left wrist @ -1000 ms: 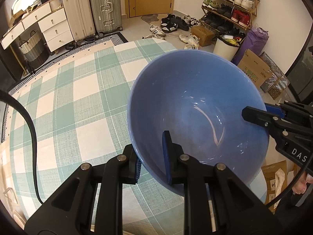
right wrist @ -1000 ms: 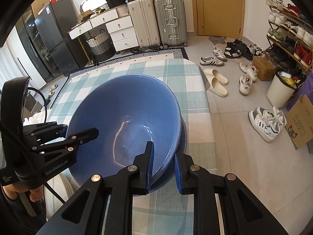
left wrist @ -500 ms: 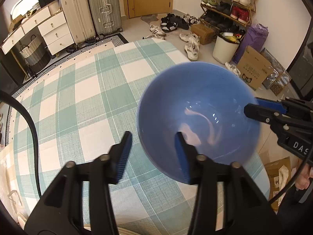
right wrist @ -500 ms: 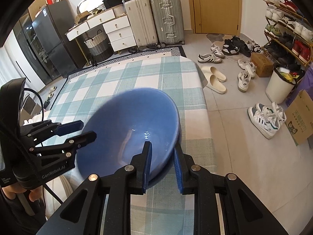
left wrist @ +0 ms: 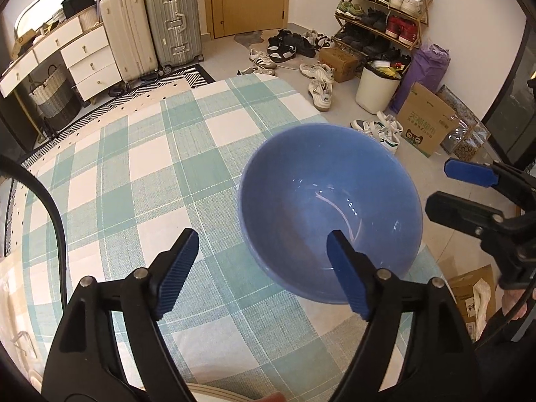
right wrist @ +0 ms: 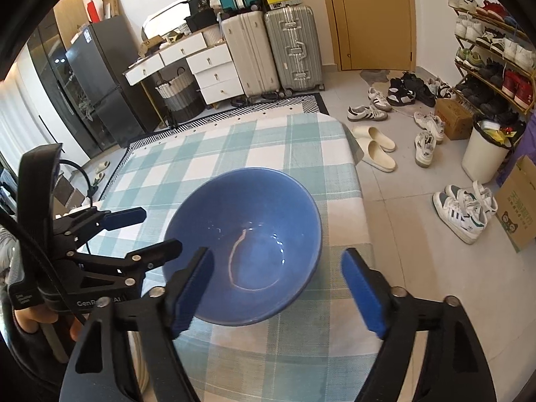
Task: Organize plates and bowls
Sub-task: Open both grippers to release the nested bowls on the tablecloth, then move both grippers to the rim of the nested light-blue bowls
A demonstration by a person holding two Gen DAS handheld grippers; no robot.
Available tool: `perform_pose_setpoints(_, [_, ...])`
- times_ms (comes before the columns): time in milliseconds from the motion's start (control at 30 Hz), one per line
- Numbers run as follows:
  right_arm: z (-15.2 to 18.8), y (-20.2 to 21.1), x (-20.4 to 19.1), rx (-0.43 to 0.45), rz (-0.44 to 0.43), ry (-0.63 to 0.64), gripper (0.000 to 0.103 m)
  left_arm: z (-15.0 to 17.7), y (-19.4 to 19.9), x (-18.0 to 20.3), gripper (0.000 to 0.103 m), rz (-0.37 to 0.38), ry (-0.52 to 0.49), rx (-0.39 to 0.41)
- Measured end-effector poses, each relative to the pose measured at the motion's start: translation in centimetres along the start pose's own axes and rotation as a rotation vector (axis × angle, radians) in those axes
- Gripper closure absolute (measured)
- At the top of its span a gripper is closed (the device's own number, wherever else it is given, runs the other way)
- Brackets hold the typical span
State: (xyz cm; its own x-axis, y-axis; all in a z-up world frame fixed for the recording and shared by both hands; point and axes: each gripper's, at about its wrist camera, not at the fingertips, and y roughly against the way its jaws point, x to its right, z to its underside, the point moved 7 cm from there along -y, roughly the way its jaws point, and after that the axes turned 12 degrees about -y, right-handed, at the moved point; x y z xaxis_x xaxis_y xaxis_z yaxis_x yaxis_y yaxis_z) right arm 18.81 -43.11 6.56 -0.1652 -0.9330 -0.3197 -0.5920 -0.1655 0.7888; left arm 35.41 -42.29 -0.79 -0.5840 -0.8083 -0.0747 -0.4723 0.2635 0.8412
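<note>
A large blue bowl (left wrist: pixel 330 201) sits upright on the green-and-white checked tablecloth (left wrist: pixel 134 181) near the table's right edge. It also shows in the right wrist view (right wrist: pixel 244 238). My left gripper (left wrist: pixel 263 268) is open and empty, just short of the bowl's near rim, with its right finger in front of the bowl. My right gripper (right wrist: pixel 276 288) is open and empty, its jaws wide on either side of the bowl's near rim without touching it. Each gripper shows in the other's view: the right one (left wrist: pixel 469 194), the left one (right wrist: pixel 134 234).
The table edge (right wrist: pixel 361 201) drops to a tiled floor with scattered shoes (right wrist: pixel 462 207), a white bin (right wrist: pixel 485 150) and a cardboard box (right wrist: pixel 519 201). Suitcases (right wrist: pixel 274 50) and white drawers (right wrist: pixel 207 70) stand beyond the table's far end.
Both grippers have let go of the blue bowl and opened wide. The bowl has gone from tilted in the air to resting on the table. Both grippers have pulled back a little.
</note>
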Motion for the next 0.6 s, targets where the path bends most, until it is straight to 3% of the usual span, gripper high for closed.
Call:
perform_pose_setpoints(167, [0.6, 0.3, -0.7, 0.003, -0.035, -0.006, 0.008, 0.6, 0.5, 0.0, 0.023, 0.001, -0.011, 0.018])
perform_pose_setpoints(367, [0.7, 0.8, -1.4, 0.049, 0.008, 0.028, 0.008, 1.1, 1.3, -0.4, 0.019, -0.012, -0.026, 0.038])
perform_pose_setpoints(500, [0.9, 0.9, -1.6, 0.056, 0.018, 0.05, 0.007, 1.2, 2.1, -0.6, 0.002, -0.007, -0.025, 0.059])
perform_pose_setpoints(600, [1.1, 0.9, -1.4, 0.051, -0.003, 0.038, 0.007, 1.2, 2.8, -0.6, 0.003, 0.004, -0.022, 0.074])
